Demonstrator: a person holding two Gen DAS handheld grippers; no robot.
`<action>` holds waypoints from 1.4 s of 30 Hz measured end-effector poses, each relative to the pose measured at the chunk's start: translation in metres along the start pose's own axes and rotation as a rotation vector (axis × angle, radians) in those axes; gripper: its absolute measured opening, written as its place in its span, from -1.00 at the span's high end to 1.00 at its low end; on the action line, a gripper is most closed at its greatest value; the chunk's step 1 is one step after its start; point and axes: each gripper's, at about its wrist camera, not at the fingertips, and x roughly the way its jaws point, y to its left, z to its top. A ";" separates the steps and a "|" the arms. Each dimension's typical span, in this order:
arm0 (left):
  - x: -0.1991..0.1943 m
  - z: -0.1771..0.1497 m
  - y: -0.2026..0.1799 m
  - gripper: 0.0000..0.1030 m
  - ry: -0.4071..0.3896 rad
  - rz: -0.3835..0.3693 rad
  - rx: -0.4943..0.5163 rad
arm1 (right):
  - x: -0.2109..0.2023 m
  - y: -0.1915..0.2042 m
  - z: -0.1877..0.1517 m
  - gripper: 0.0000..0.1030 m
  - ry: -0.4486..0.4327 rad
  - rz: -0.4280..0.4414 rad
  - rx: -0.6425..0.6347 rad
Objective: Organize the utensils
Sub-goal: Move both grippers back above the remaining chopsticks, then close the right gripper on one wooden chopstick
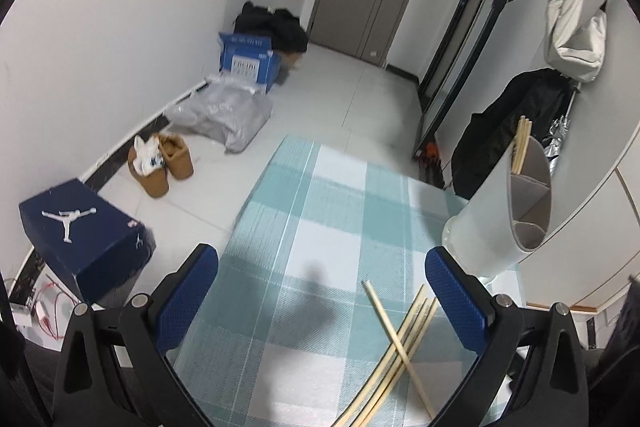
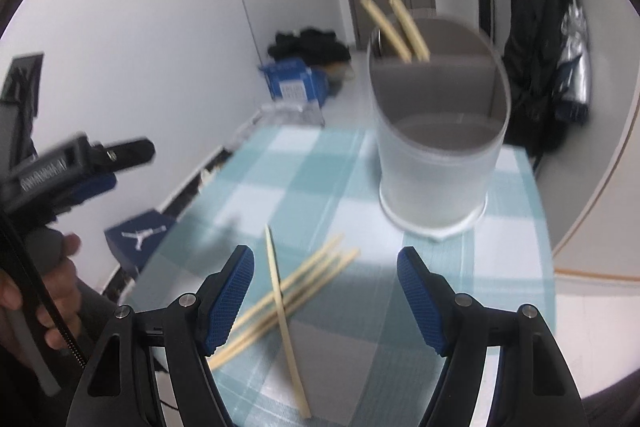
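Several wooden chopsticks lie crossed on the teal checked tablecloth; they also show in the right wrist view. A frosted white utensil holder with grey dividers stands at the right, with two chopsticks in its far compartment. It shows larger in the right wrist view, with its two chopsticks. My left gripper is open and empty above the cloth, left of the pile. My right gripper is open and empty, just above the loose chopsticks.
The left gripper's body and the hand that holds it are at the left of the right wrist view. On the floor are a dark blue shoebox, tan boots, a plastic bag and a blue box. The table ends at its left edge.
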 end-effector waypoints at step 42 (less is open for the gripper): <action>0.015 0.023 0.072 -0.97 0.060 0.053 -0.201 | 0.147 0.078 0.039 0.93 0.445 0.090 -0.377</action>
